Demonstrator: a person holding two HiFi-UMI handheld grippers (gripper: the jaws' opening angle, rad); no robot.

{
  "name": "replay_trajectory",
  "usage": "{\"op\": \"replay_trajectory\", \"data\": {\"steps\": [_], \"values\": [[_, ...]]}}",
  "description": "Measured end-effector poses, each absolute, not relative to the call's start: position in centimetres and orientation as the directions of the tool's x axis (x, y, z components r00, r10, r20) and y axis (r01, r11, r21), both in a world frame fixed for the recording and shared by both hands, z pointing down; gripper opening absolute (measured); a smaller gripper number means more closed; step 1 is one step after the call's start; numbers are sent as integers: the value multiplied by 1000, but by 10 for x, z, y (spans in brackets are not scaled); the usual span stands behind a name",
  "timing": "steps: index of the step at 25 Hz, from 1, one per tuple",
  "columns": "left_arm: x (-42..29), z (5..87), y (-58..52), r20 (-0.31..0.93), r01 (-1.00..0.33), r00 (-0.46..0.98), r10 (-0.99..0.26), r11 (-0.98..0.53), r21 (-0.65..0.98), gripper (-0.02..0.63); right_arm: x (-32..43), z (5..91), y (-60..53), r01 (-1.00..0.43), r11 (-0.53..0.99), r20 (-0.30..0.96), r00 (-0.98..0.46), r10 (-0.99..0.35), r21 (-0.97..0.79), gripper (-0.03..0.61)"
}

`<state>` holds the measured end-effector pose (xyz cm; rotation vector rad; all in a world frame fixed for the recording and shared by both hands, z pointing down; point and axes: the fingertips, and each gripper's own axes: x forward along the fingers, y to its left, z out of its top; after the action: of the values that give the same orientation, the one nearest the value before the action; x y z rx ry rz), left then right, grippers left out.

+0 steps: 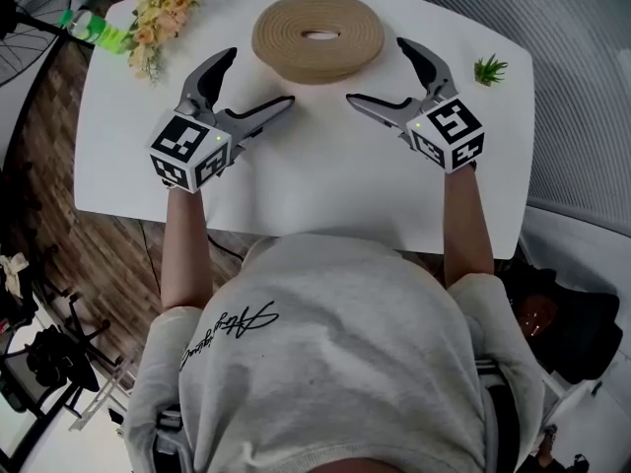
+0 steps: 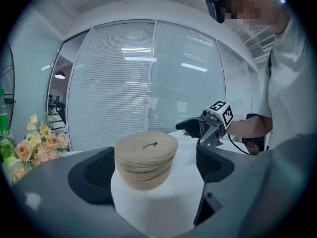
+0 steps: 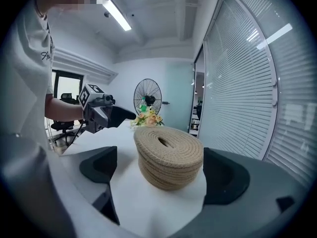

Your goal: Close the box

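- The left gripper (image 1: 258, 77) sits in the left half of the head view, low over the white tabletop (image 1: 315, 190). Its jaws are spread wide with nothing between them and touch nothing.
- The right gripper (image 1: 377, 70) mirrors it in the right half, jaws equally wide apart and empty.
- The round tan box of coiled rope (image 1: 317, 35) stands at the upper centre of the head view, on the tabletop beyond both grippers. Its flat top is in place, with a slot-shaped hole in the middle.
- Both pairs of jaws angle inward toward the box, and neither touches it.
- The left gripper view frames the box between its two dark jaws. The box lies ahead of the tips, with bare tabletop between.
- The right gripper view shows the same arrangement from the other side.
- Only the gripper views show the box's side, where stacked rope coils carry a top layer that overhangs slightly.
- Each gripper view also catches the other gripper beside the box.
- The head view alone shows a small green spiky plant (image 1: 489, 69) at the upper right.
- A bunch of pale yellow and pink flowers (image 1: 158, 16) lies at the upper left of the tabletop.
- The right gripper view adds a standing fan (image 3: 147, 95) behind the flowers.
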<state>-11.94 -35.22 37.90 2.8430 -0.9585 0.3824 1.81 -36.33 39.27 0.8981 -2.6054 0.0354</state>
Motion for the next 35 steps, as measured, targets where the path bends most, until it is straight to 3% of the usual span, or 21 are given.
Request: {"op": "replay_trajectory", "data": {"steps": [12,35], "values": [[-128,346,-312,145,-630,772,-619,-775,46,500,1,363,-320,-628,773,257,-735,-628,92,514],[-132,292,-240,25,-662,748,-663,-748,-51,499,-26,298,-250,-635,766,72,-763,-642,101,469]]}}
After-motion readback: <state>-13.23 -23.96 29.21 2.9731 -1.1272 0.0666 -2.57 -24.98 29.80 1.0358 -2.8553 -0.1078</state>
